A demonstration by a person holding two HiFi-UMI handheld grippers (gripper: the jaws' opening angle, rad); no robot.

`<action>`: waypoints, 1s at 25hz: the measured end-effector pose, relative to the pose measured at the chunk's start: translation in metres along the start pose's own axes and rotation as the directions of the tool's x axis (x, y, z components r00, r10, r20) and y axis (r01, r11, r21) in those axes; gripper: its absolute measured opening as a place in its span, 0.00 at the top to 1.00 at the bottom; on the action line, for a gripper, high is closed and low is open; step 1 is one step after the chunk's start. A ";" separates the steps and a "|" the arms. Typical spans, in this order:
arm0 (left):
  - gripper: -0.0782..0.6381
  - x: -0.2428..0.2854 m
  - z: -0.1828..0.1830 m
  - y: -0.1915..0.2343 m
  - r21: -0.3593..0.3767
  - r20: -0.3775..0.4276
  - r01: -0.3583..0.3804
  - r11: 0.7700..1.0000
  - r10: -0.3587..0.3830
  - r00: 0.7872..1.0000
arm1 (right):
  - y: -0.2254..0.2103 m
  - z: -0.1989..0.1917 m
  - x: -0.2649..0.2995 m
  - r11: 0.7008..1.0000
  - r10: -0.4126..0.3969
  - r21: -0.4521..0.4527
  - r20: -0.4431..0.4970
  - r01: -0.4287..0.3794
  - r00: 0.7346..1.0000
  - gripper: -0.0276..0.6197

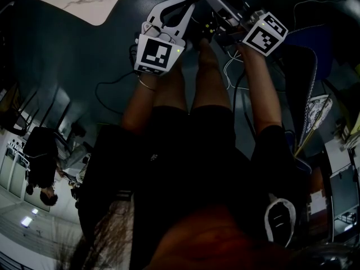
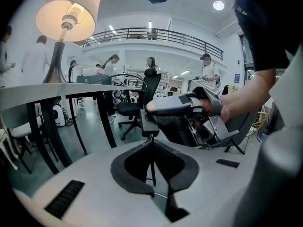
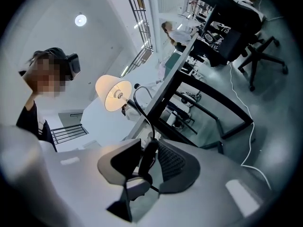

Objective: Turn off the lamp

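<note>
The table lamp (image 2: 66,13) stands lit on a white desk (image 2: 28,96), and its shade (image 3: 113,93) also glows in the right gripper view. Its thin black cord (image 2: 152,167) hangs down between the jaws of my left gripper (image 2: 152,148), which is shut on it. Just above sits the black inline switch (image 2: 148,122). My right gripper (image 3: 150,150) has the switch (image 3: 147,162) between its jaws, with the pads slack beside it. In the head view both grippers, left (image 1: 180,10) and right (image 1: 222,7), meet over the person's knees.
Black desk legs (image 2: 106,122) and an office chair (image 2: 142,98) stand behind the cord. Several people are at desks in the background. A white cable (image 3: 244,112) trails on the floor. The person's legs (image 1: 208,89) fill the space under the grippers.
</note>
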State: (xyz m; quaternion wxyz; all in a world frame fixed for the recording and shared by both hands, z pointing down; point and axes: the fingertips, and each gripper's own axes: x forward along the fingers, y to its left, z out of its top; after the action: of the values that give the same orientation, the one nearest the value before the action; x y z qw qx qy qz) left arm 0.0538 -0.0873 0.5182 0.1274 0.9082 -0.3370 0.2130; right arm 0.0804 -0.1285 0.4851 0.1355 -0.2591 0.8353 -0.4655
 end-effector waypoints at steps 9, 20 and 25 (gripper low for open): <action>0.87 -0.001 -0.001 0.001 -0.018 -0.010 0.005 1.000 -0.005 1.000 | 0.000 0.001 0.001 1.000 0.006 0.025 0.011 -0.006 1.000 0.81; 0.87 0.000 -0.006 -0.001 -0.027 -0.014 0.007 1.000 -0.008 1.000 | -0.003 0.001 0.000 0.999 0.008 0.052 0.029 -0.009 1.000 0.84; 0.87 -0.001 -0.006 -0.002 -0.028 -0.015 0.007 1.000 -0.007 1.000 | -0.002 0.000 0.000 0.999 0.009 0.042 0.026 -0.010 1.000 0.84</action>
State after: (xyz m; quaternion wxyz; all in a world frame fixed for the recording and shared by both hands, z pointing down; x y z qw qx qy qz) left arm 0.0521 -0.0832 0.5228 0.1432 0.9059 -0.3359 0.2145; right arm 0.0807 -0.1291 0.4869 0.1541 -0.2582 0.8248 -0.4788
